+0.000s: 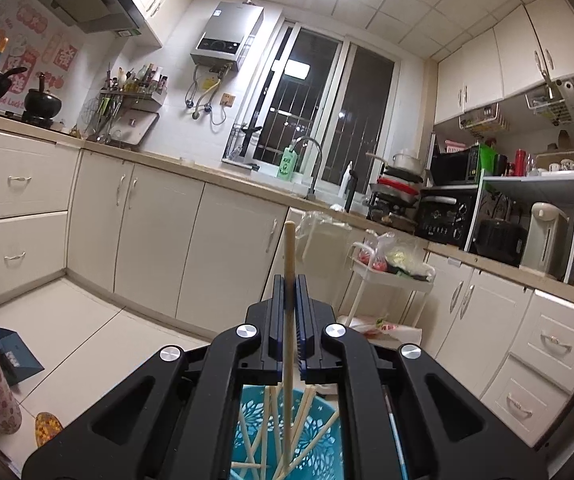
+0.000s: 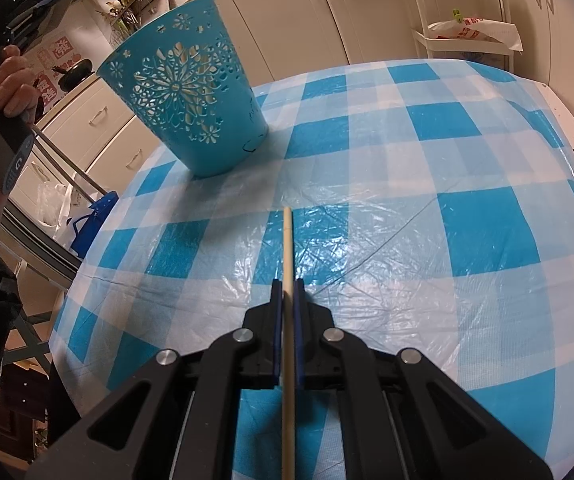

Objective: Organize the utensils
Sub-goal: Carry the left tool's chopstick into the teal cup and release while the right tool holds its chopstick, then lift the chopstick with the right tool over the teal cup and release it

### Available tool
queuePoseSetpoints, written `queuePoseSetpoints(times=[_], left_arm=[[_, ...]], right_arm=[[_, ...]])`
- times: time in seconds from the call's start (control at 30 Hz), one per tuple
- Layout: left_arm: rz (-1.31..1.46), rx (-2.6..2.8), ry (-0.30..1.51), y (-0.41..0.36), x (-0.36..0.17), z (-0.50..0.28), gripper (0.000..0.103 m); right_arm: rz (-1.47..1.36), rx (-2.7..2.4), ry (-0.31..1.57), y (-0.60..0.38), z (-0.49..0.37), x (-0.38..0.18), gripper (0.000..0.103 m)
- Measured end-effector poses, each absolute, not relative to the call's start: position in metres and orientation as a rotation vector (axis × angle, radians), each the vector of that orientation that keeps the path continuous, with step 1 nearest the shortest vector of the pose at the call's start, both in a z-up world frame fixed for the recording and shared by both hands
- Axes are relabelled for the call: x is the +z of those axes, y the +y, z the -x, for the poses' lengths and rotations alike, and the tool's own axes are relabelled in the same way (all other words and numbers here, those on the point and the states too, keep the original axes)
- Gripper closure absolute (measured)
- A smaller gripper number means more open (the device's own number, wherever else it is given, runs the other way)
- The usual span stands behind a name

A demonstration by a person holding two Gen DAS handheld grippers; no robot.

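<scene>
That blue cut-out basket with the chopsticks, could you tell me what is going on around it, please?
A person is sorting chopsticks with two grippers. The left hand-held gripper is shut on one pale wooden chopstick above the blue perforated plastic basket, which already holds several. The right hand-held gripper is shut on another wooden chopstick over the blue-and-white checked tablecloth.

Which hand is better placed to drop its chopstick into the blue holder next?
Probably left. The left tongs hold a chopstick directly above the blue holder, over chopsticks already inside. The right tongs grip theirs over the checked tablecloth, apart from the holder.
</scene>
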State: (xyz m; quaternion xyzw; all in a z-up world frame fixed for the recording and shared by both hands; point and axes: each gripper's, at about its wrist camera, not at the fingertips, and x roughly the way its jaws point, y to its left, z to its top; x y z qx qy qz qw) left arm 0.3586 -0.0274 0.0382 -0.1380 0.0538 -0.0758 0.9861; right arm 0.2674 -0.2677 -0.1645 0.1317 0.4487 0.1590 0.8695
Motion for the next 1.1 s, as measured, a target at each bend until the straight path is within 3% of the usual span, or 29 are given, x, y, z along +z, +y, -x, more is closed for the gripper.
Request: queuePoseSetpoints(times=[0.37, 0.47, 0.6, 0.67, 0.8, 0.9, 1.1], left_arm=[[0.196, -0.157, 0.248, -0.037, -0.004, -0.368, 0.098], [0.157, -0.164, 0.29, -0.042, -0.012, -0.368, 0.096], [0.137, -0.131, 0.288, -0.038, -0.012, -0.356, 0.063], [0.14, -0.121, 0.274, -0.032, -0.008, -0.349, 0.059], [0.14, -0.094, 0.267, -0.02, -0.003, -0.33, 0.053], [0.147, -0.093, 0.276, -0.012, -0.003, -0.318, 0.051], [0.151, -0.081, 0.329, 0.0, -0.009, -0.294, 0.051]], right_arm=[[-0.276, 0.333, 0.94, -0.267, -0.268, -0.164, 0.097], [-0.288, 0.357, 0.945, -0.267, -0.268, -0.164, 0.088], [-0.257, 0.366, 0.942, -0.263, -0.268, -0.161, 0.075], [-0.217, 0.357, 0.945, -0.258, -0.268, -0.16, 0.074], [-0.085, 0.308, 0.965, -0.245, -0.269, -0.157, 0.08], [-0.054, 0.27, 0.987, -0.246, -0.273, -0.157, 0.096], [-0.151, 0.27, 0.952, -0.257, -0.269, -0.145, 0.097]])
